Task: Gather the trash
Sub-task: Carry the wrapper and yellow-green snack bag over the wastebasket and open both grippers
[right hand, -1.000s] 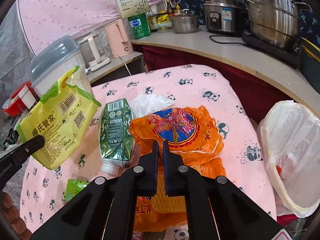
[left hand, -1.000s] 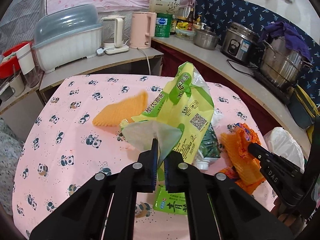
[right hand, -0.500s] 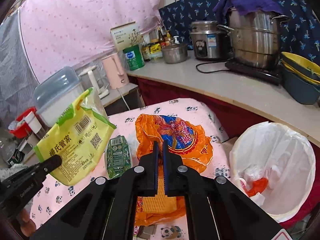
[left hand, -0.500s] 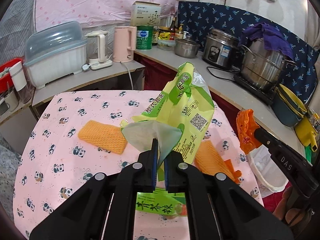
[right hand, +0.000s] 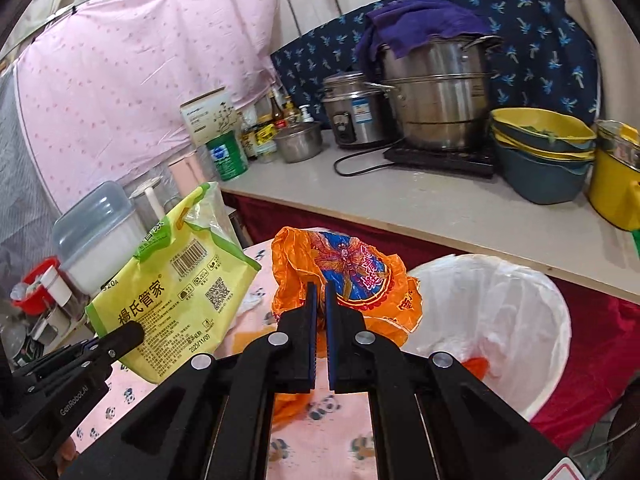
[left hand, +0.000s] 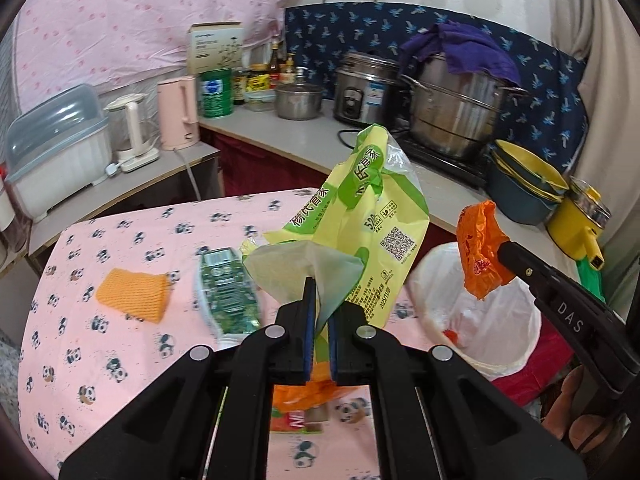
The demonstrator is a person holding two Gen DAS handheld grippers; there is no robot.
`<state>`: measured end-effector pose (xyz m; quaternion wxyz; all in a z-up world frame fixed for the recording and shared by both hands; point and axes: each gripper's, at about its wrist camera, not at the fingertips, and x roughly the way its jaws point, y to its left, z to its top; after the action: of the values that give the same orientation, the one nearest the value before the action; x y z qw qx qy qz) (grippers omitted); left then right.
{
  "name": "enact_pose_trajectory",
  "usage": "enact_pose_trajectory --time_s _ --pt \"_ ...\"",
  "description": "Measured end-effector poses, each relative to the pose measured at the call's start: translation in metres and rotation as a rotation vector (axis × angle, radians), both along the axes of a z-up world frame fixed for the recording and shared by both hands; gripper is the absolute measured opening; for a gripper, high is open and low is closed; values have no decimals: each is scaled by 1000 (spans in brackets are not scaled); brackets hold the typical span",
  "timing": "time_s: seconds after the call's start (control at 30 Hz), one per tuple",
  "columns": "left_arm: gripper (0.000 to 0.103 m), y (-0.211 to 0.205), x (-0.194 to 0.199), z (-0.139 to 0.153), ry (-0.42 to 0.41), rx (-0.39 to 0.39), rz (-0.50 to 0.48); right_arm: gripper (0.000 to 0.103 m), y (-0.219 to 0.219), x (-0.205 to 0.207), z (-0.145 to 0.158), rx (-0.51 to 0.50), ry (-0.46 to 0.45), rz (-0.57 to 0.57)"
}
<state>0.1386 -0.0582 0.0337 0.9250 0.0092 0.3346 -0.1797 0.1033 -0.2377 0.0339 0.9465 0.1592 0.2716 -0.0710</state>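
Observation:
My left gripper [left hand: 320,292] is shut on the corner of a yellow-green food bag [left hand: 360,216] and holds it up above the pink panda table. The same bag [right hand: 180,292] hangs at the left of the right wrist view. My right gripper [right hand: 321,292] is shut on an orange plastic bag [right hand: 360,276], lifted off the table near the bin. That orange bag [left hand: 480,248] shows in the left wrist view above the white-lined trash bin [left hand: 480,312], which stands by the table's right edge [right hand: 500,320] and holds some trash.
A green carton [left hand: 228,288] and an orange sponge [left hand: 134,288] lie on the table [left hand: 80,340]. More orange wrapper [left hand: 304,392] lies under my left gripper. A counter [right hand: 440,208] behind carries pots, bowls and a cooker. A kettle and dish box stand at back left.
Both grippers have risen and swung right toward the bin with their bags. The orange bag has come off the table and now hangs beside the bin.

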Motion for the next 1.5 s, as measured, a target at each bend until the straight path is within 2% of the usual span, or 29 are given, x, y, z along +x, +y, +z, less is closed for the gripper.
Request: enact_pose_trajectory --time_s 0.67,0.93,1.03,1.07,1.17,1.4,1.5 --pt "6 -151 -22 -16 37 73 -265 4 -112 -61 -23 56 14 -215" --pt "10 -182 -11 -30 72 81 -284 4 -134 -73 -30 74 21 -257" --pt "19 -185 -7 -32 65 85 -265 4 -136 -74 -33 80 23 -261" --pt "28 -185 -6 -32 65 86 -256 4 -137 -73 -34 83 24 -261" --pt "45 -179 -3 -32 61 75 -228 4 -136 -70 -37 92 29 -255" --pt "53 -166 5 -31 52 82 -188 4 -131 -55 -41 99 41 -226" --pt "62 -160 5 -31 42 87 -163 4 -127 -49 -42 97 44 -212"
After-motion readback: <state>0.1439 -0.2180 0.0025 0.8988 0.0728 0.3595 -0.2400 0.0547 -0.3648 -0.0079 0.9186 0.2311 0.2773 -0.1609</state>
